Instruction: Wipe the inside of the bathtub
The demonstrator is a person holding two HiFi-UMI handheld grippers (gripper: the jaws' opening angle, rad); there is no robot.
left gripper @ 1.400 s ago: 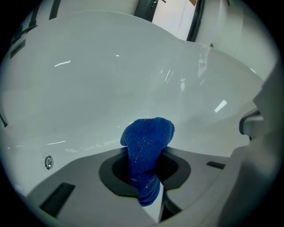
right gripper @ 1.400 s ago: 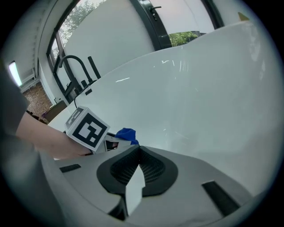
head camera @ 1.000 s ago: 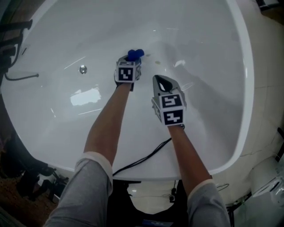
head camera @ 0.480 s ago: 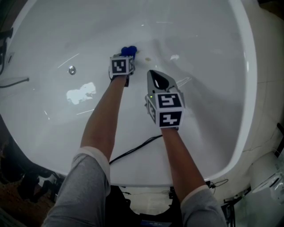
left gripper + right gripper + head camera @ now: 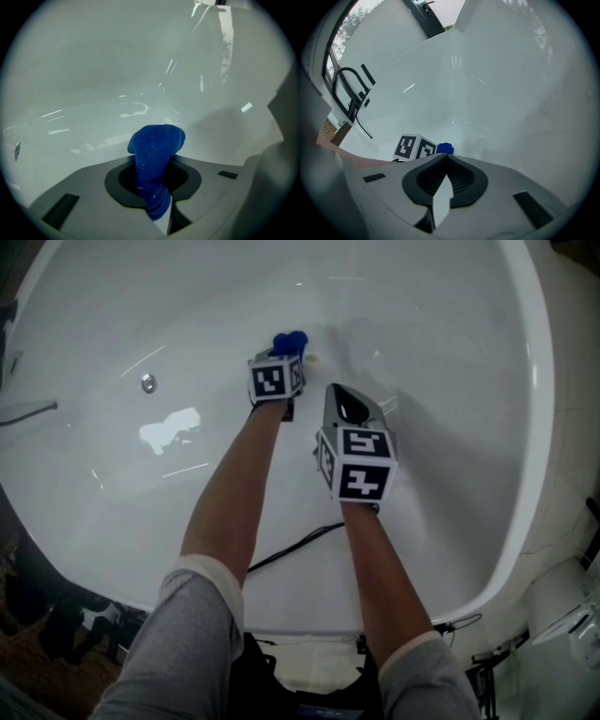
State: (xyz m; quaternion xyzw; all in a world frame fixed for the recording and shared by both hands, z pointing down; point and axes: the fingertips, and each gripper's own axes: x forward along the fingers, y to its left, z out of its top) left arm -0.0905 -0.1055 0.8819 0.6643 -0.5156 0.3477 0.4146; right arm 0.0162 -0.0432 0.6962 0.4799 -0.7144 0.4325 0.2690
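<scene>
A white bathtub [image 5: 441, 352] fills the head view. My left gripper [image 5: 284, 357] reaches down to the tub floor, shut on a blue cloth [image 5: 290, 340] that bulges out past its jaws. In the left gripper view the blue cloth [image 5: 155, 161] is pinched between the closed jaws, its rounded end against the glossy tub wall [image 5: 117, 70]. My right gripper [image 5: 349, 409] hovers just right of the left one and nearer to me, jaws shut with nothing in them. From the right gripper view the left gripper's marker cube [image 5: 415, 147] and a bit of the blue cloth [image 5: 445, 148] show ahead.
A round metal fitting [image 5: 148, 382] sits on the tub's left wall. A black cable [image 5: 295, 546] runs over the near rim. A black tap and hose [image 5: 349, 101] stand at the tub's far left edge. A white object [image 5: 562, 610] lies outside the rim at right.
Both grippers have shifted slightly right along the tub floor, the left one dragging the blue cloth with it. The right gripper stays shut and empty.
</scene>
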